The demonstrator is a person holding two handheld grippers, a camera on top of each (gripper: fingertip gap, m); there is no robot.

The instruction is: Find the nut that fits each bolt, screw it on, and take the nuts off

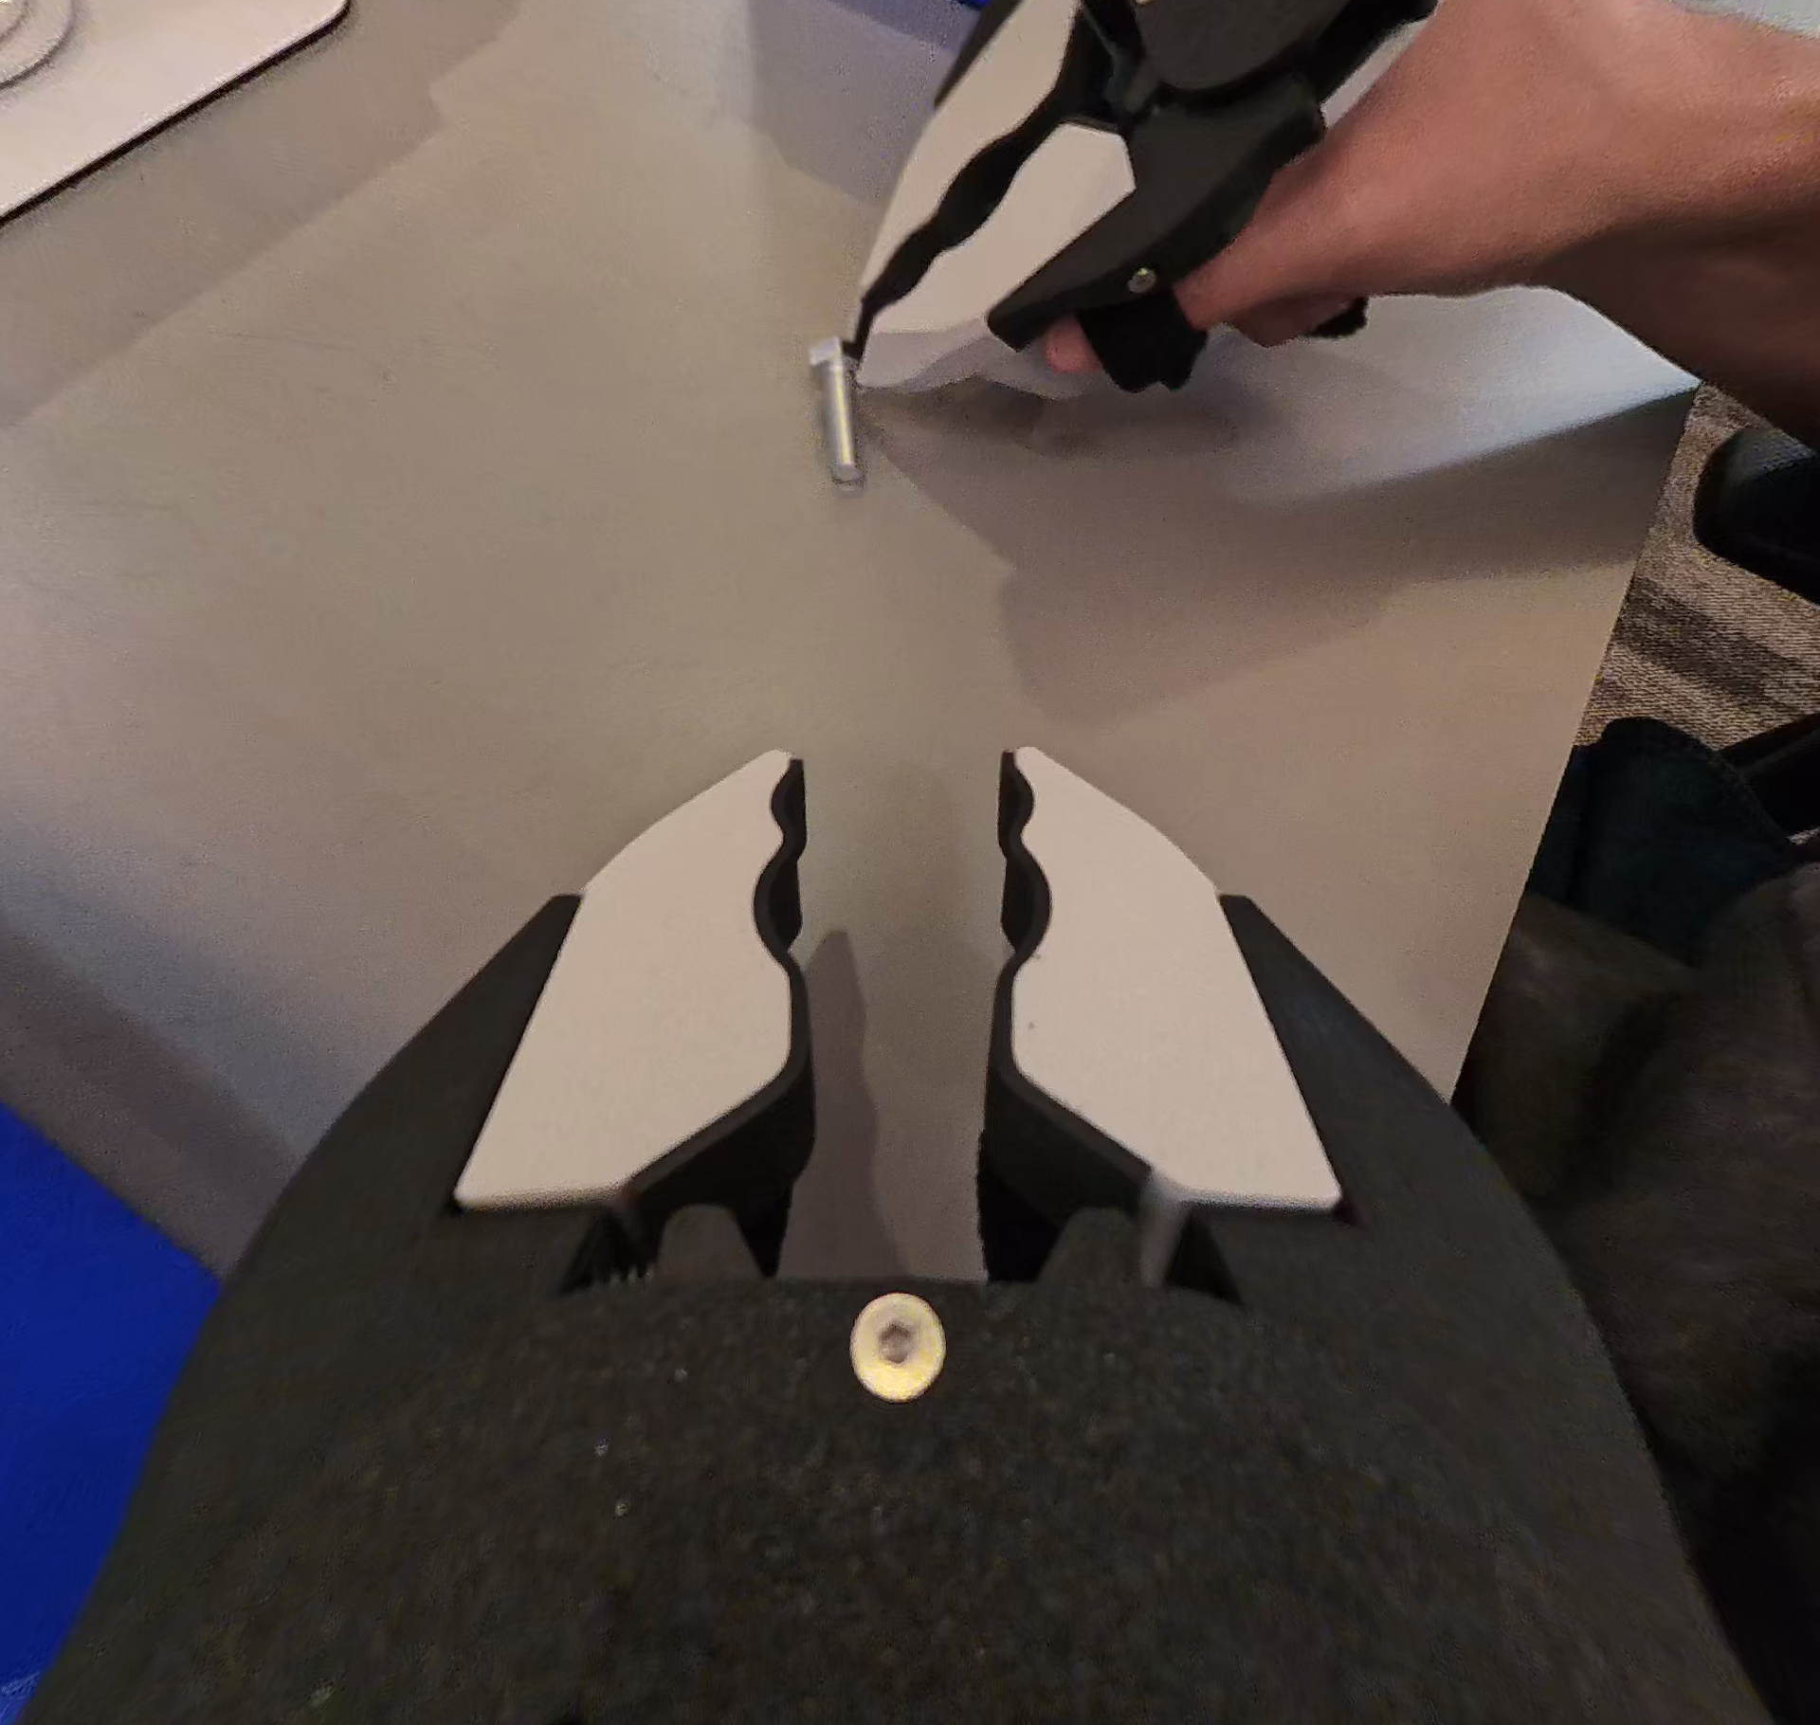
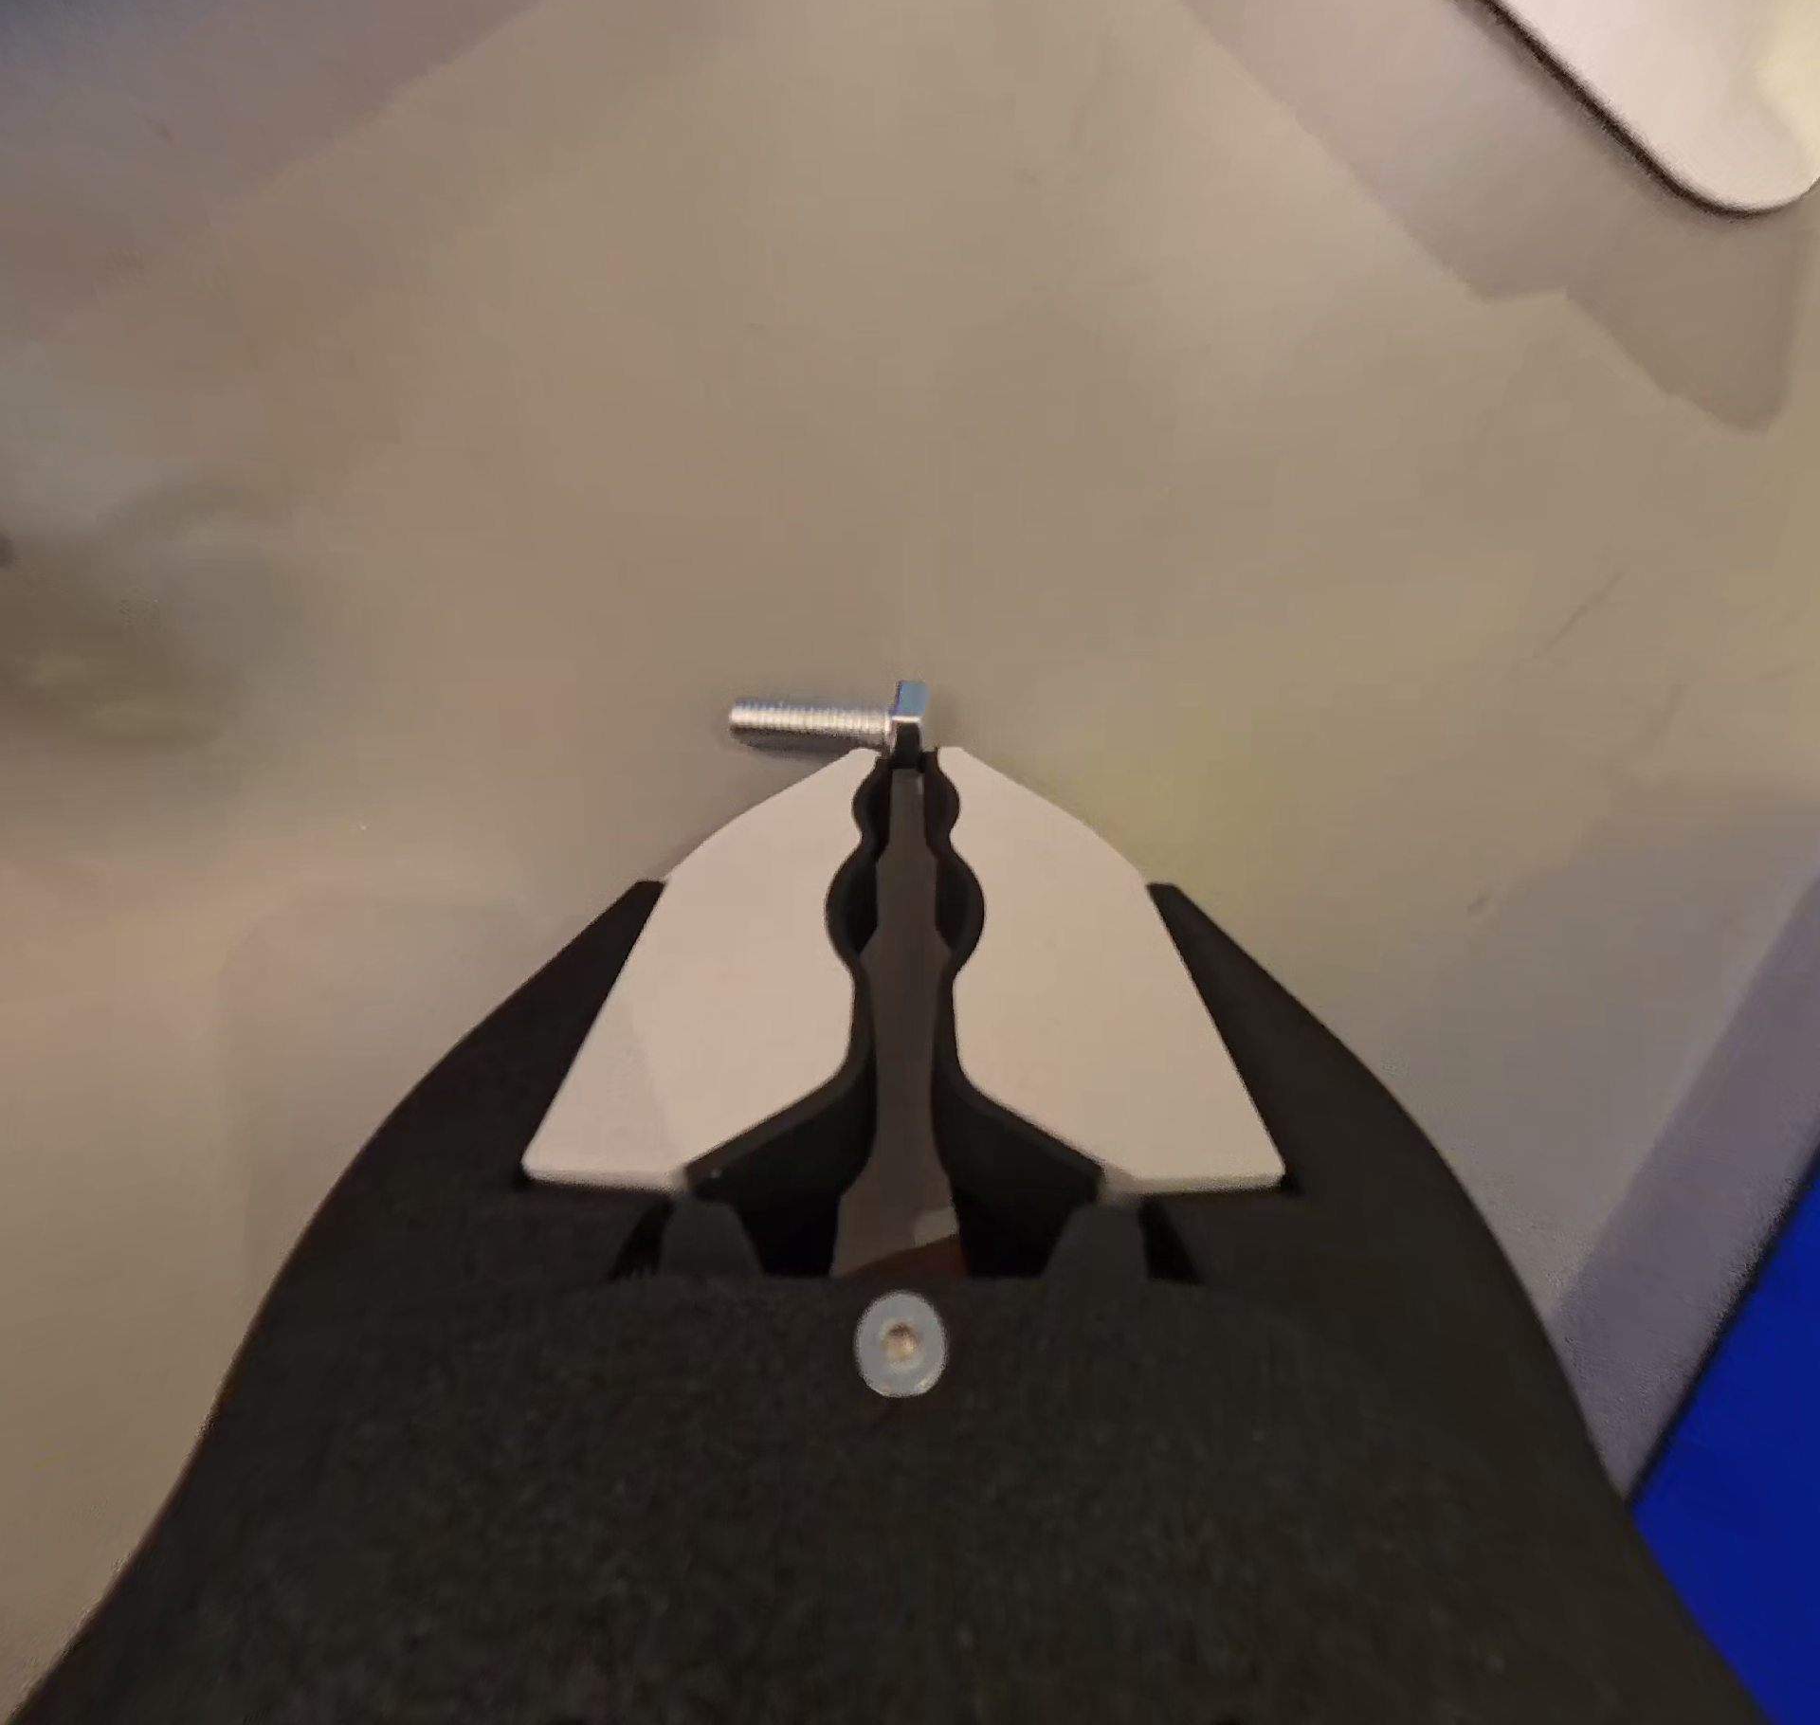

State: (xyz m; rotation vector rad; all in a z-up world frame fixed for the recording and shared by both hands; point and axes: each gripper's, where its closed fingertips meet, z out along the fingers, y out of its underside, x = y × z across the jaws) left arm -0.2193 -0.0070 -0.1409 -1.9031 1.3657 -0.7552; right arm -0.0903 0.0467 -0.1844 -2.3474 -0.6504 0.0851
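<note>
The right tool (image 2: 908, 760) has its tips pinched on the head of a bolt (image 2: 832, 725), whose threaded shank sticks out sideways to the left in the right wrist view. The bolt sits low over the grey surface (image 2: 1182, 595); whether it rests there or is just lifted I cannot tell for sure. The left tool (image 1: 901, 772) hangs nearer the surface's edge with its fingers apart and nothing between them.

As for progress, the bolt carries no nut, and no nut shows in either view. My judgement is that the task is at an early step or between bolts: one bolt is gripped, and a matching nut has yet to be found, threaded on and taken off.

The left wrist view gives the wider scene: the right tool (image 1: 855, 338) from outside, the hand (image 1: 1477, 201) that holds it, and the bolt (image 1: 837, 412) pointing toward the camera. It also shows a white tray (image 1: 246, 23) at the far corner. The right wrist view alone shows the threads and how narrowly the tips catch the head.
</note>
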